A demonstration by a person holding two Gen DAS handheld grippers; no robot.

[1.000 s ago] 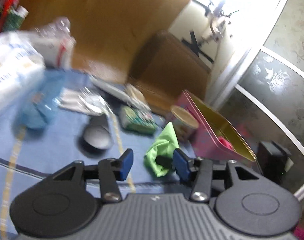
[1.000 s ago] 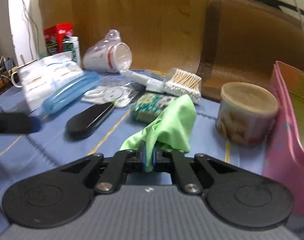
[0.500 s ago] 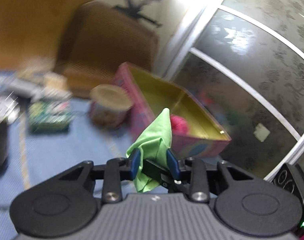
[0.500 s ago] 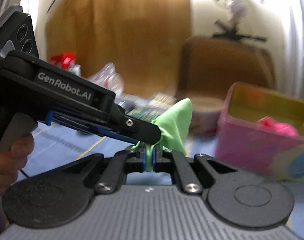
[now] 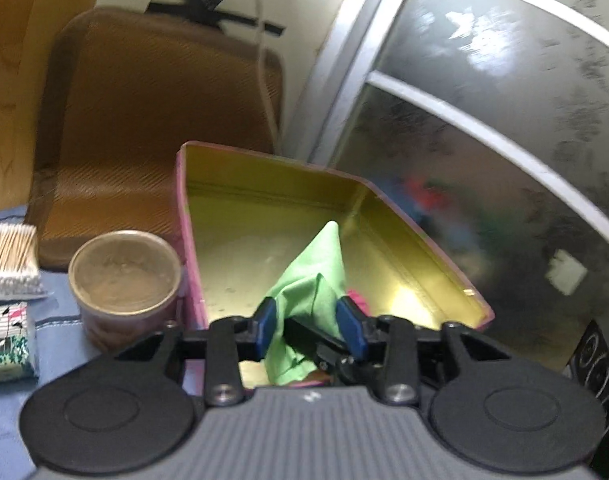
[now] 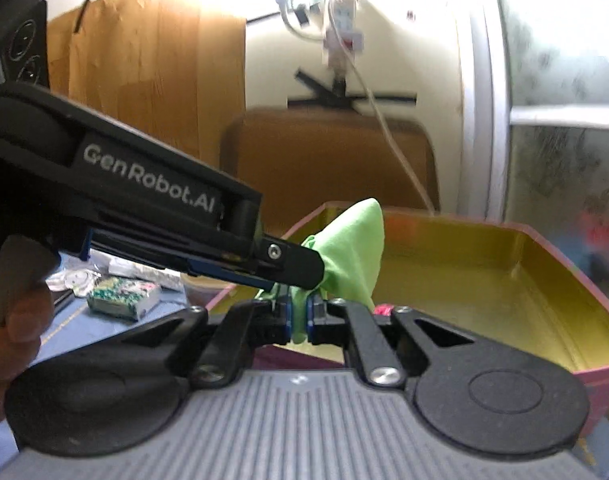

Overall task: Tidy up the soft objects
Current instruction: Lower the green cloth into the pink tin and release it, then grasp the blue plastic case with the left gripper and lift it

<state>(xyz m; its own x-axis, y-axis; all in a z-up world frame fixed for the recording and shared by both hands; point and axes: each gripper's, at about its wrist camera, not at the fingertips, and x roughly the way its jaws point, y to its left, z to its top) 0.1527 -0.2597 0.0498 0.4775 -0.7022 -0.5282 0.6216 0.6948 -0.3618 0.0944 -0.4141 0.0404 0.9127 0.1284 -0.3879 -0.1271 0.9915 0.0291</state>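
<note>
Left wrist view: left tool (image 5: 309,326) standing partly open, blue pads flanking crumpled bright green cloth (image 5: 312,292); pad contact with cloth uncertain. Cloth hanging over open pink rectangular tin with gold interior (image 5: 264,216). Round tan-lidded can (image 5: 125,280) sitting on blue-covered surface (image 5: 60,312), just beside tin.

Right wrist view: right tool (image 6: 299,316) clamping green cloth (image 6: 354,248) between closed blue pads. Left tool (image 6: 304,266) reaching in from left, touching cloth above tin (image 6: 456,256).
</note>
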